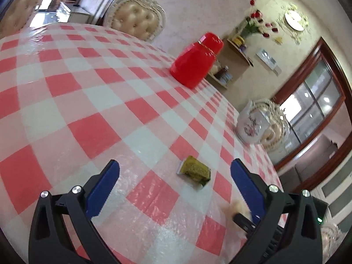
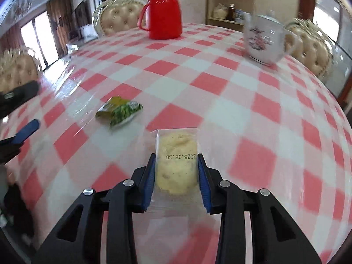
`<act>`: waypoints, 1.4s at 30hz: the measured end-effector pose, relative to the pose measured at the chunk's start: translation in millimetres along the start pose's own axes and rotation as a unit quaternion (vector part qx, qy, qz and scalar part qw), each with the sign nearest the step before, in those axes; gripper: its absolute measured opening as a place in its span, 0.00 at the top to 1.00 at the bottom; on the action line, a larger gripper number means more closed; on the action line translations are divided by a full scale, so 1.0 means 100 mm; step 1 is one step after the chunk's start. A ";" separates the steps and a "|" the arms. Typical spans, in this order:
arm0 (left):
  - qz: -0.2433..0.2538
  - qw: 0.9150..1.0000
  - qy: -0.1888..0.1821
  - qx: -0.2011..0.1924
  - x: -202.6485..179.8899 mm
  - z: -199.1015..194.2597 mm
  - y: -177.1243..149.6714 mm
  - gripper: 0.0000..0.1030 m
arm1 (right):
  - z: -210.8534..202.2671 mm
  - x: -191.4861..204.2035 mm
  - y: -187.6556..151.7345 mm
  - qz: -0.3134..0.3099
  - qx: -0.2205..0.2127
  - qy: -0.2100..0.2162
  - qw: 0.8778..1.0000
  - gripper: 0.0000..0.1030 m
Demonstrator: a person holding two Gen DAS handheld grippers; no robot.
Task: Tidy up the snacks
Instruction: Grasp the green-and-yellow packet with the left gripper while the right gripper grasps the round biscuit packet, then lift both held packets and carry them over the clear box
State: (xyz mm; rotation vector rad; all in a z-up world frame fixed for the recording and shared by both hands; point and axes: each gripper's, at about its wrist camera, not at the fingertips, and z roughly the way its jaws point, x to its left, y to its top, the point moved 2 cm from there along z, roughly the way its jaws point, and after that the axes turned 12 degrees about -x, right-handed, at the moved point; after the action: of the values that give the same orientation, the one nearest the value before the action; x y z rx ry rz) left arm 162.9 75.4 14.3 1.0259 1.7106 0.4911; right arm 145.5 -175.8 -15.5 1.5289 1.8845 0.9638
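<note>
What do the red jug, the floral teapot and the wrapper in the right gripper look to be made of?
Red jug: probably plastic, opaque with a soft, even sheen. Floral teapot: likely glazed ceramic, glossy white with a printed flower. Wrapper in the right gripper: thin clear plastic film; the pale biscuit shows through and a date is printed on it.

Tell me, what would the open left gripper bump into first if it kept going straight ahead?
Probably the small green-and-yellow snack packet, lying on the checked tablecloth just ahead between the left gripper fingers. Depth is hard to judge.

Both wrist views skim low over the bench (image 1: pixel 92 92), sharing the red jug (image 1: pixel 195 61) and teapot (image 2: pixel 264 41).
</note>
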 end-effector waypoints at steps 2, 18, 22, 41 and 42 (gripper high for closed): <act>0.022 1.000 0.006 0.013 -0.07 0.06 -0.06 0.02 | -0.26 -0.08 -0.12 0.033 -0.014 0.009 0.999 0.65; 0.302 0.941 0.048 0.148 -0.77 1.05 -0.45 0.52 | -0.74 -0.19 -0.14 0.095 -0.064 0.031 0.993 0.65; 0.299 0.943 0.030 0.141 -0.78 0.99 -0.46 0.57 | -0.73 -0.21 -0.15 0.100 -0.065 0.028 0.992 0.65; 0.260 0.962 -0.010 0.086 -0.85 -0.28 -0.69 0.57 | -0.53 -0.45 -0.32 0.178 -0.047 0.033 0.982 0.65; 0.256 0.963 -0.015 0.085 -0.84 -0.36 -0.71 0.57 | -0.54 -0.43 -0.35 0.184 -0.044 0.038 0.981 0.65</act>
State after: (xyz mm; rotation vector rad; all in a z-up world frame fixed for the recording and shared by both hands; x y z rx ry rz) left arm 110.2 -26.9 23.5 1.6071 1.4704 0.6581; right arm 92.6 -232.4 -11.6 1.8474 1.6120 1.2640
